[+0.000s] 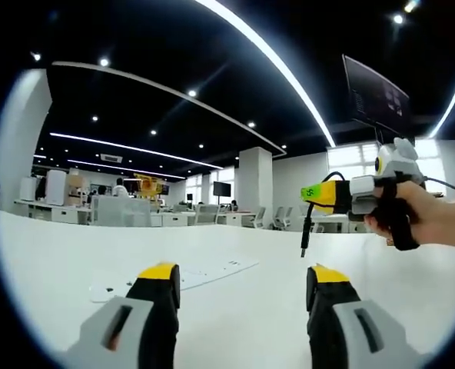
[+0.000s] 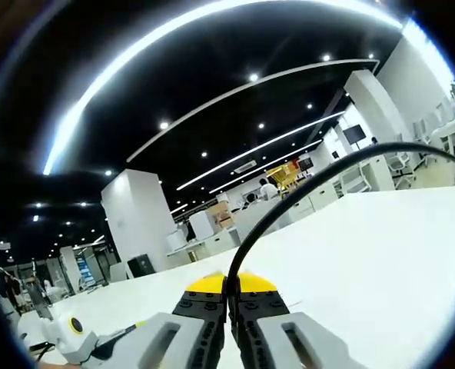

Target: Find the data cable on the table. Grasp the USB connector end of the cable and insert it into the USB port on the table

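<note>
Above the white worktop (image 1: 74, 254), the left gripper view shows the left gripper (image 1: 244, 278) with its jaws spread and nothing between them. At the right, a hand (image 1: 423, 215) holds the right gripper (image 1: 318, 195), clamped on the black data cable (image 1: 304, 242), whose end dangles clear of the worktop. In the right gripper view, its jaws pinch the cable, which arcs away rightward.

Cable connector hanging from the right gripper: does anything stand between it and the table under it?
Nothing visible does. The cable connector hangs free below the right gripper, above the table. I cannot make out the USB port.
</note>
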Action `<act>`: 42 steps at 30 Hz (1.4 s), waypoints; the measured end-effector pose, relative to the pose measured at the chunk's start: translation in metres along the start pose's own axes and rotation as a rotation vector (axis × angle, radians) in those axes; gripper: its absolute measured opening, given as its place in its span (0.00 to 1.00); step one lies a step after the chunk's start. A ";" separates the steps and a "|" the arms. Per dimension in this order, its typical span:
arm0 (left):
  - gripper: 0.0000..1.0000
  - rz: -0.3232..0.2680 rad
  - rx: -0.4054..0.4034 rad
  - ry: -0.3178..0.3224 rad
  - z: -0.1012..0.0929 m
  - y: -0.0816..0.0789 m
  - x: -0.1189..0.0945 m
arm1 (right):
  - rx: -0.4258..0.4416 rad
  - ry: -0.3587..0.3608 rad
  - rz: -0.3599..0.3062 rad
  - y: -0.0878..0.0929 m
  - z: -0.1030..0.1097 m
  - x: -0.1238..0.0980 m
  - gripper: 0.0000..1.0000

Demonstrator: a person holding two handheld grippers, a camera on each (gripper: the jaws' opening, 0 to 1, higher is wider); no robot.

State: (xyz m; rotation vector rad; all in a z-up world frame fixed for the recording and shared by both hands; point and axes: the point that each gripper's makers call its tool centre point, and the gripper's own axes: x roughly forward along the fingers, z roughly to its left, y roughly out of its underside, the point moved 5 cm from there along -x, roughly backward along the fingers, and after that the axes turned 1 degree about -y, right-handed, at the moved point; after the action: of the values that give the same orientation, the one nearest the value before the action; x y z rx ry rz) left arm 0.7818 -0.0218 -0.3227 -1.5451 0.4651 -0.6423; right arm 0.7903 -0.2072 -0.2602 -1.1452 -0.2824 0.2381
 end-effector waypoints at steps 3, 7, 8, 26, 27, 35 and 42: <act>0.67 0.005 0.016 0.002 0.000 0.001 0.003 | -0.007 0.009 0.000 -0.001 -0.003 0.003 0.05; 0.69 0.013 0.041 0.004 -0.001 0.002 0.007 | -0.018 0.026 -0.006 -0.002 -0.008 0.009 0.05; 0.69 0.020 0.050 0.007 -0.001 0.003 0.008 | -0.018 0.027 -0.005 -0.002 -0.009 0.010 0.05; 0.68 0.060 0.139 0.032 -0.003 0.010 0.031 | -0.005 0.087 0.006 0.006 -0.025 0.046 0.05; 0.68 0.070 0.153 0.033 -0.003 0.012 0.033 | -0.004 0.091 0.007 0.007 -0.025 0.050 0.05; 0.69 0.085 0.172 0.052 -0.004 0.015 0.043 | 0.003 0.111 0.001 0.008 -0.036 0.063 0.05; 0.70 0.087 0.162 0.056 -0.003 0.017 0.050 | 0.023 0.133 -0.004 0.012 -0.041 0.073 0.05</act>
State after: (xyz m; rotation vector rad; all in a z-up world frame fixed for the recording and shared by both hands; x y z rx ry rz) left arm 0.8191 -0.0573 -0.3333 -1.3492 0.5077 -0.6410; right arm 0.8721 -0.2134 -0.2797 -1.1317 -0.1638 0.1598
